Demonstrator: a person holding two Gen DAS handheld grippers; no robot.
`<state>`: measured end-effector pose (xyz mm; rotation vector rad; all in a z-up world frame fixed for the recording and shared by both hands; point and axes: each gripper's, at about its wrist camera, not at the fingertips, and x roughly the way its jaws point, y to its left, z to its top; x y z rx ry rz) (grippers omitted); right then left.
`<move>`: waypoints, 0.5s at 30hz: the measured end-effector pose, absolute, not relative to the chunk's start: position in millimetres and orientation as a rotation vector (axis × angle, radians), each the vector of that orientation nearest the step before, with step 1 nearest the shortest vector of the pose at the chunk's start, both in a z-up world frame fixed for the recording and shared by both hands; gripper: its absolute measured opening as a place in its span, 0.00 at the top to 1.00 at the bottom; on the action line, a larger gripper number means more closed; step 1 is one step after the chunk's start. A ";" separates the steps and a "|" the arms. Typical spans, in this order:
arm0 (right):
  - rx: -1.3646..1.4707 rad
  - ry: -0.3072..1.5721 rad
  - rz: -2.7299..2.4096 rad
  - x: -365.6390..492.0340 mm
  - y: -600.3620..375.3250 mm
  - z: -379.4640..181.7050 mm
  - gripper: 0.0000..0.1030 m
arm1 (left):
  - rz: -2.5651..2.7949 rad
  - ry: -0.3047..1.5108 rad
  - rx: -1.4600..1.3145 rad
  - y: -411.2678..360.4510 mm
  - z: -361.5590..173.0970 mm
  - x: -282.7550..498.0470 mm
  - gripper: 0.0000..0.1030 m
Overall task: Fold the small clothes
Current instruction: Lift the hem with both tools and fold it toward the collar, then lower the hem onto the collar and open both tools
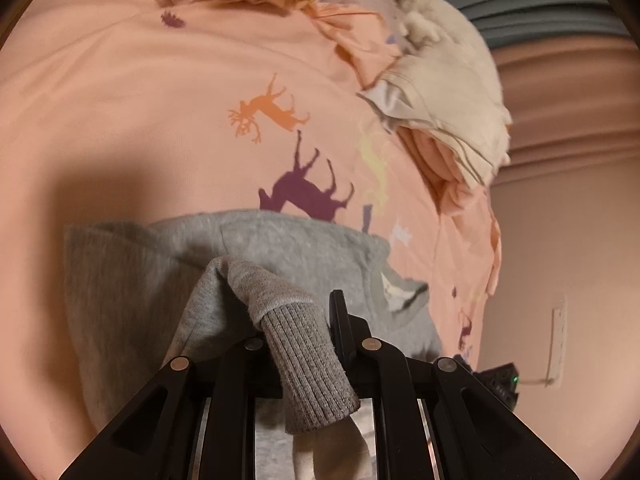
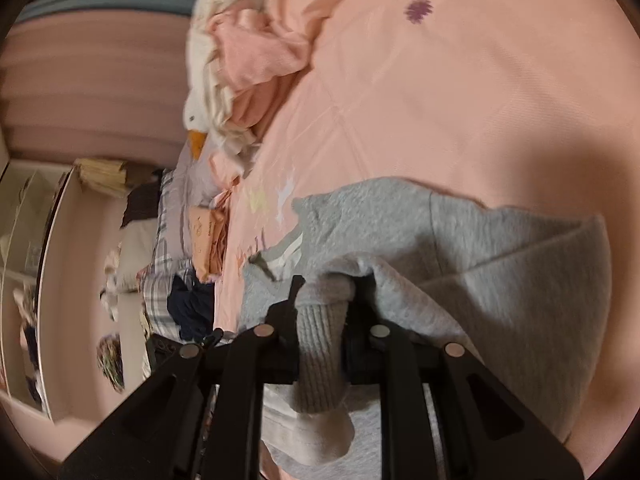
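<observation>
A small grey sweatshirt (image 1: 280, 240) lies spread on a pink bedspread (image 1: 160, 100) printed with deer. In the left wrist view, my left gripper (image 1: 300, 320) is shut on one ribbed sleeve cuff (image 1: 312, 368), and the sleeve is drawn over the sweatshirt's body. In the right wrist view the same sweatshirt (image 2: 480, 240) lies ahead. My right gripper (image 2: 328, 292) has the other ribbed cuff (image 2: 320, 344) pinched between its fingers, with that sleeve folded across the body. The collar with its label (image 2: 280, 256) shows to the left.
A heap of cream and pink clothes (image 1: 440, 80) lies at the bed's far edge, also in the right wrist view (image 2: 240, 60) with a white plush duck (image 2: 194, 120). More clothes and checked cloth (image 2: 172, 240) lie beside the bedspread (image 2: 440, 80). A wall socket (image 1: 558, 336) sits beyond the bed's right edge.
</observation>
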<state>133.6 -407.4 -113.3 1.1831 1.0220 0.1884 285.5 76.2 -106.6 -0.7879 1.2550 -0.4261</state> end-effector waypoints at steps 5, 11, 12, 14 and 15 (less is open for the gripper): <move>1.363 1.032 0.155 141.9 -421.7 -127.3 0.51 | -0.398 1.343 -0.833 76.0 -119.5 311.2 0.86; 1.404 1.010 0.146 141.8 -426.4 -131.9 0.43 | -0.346 1.407 -0.874 81.6 -131.4 325.2 0.84; 1.413 0.995 0.144 140.3 -427.4 -132.1 0.43 | -0.346 1.420 -0.872 81.7 -132.2 326.3 0.82; 1.429 0.970 0.150 136.1 -429.1 -131.4 0.42 | -0.337 1.428 -0.851 81.3 -131.4 328.0 0.80; 1.430 0.962 0.152 135.9 -429.0 -130.9 0.41 | -0.329 1.431 -0.853 83.3 -130.8 327.9 0.76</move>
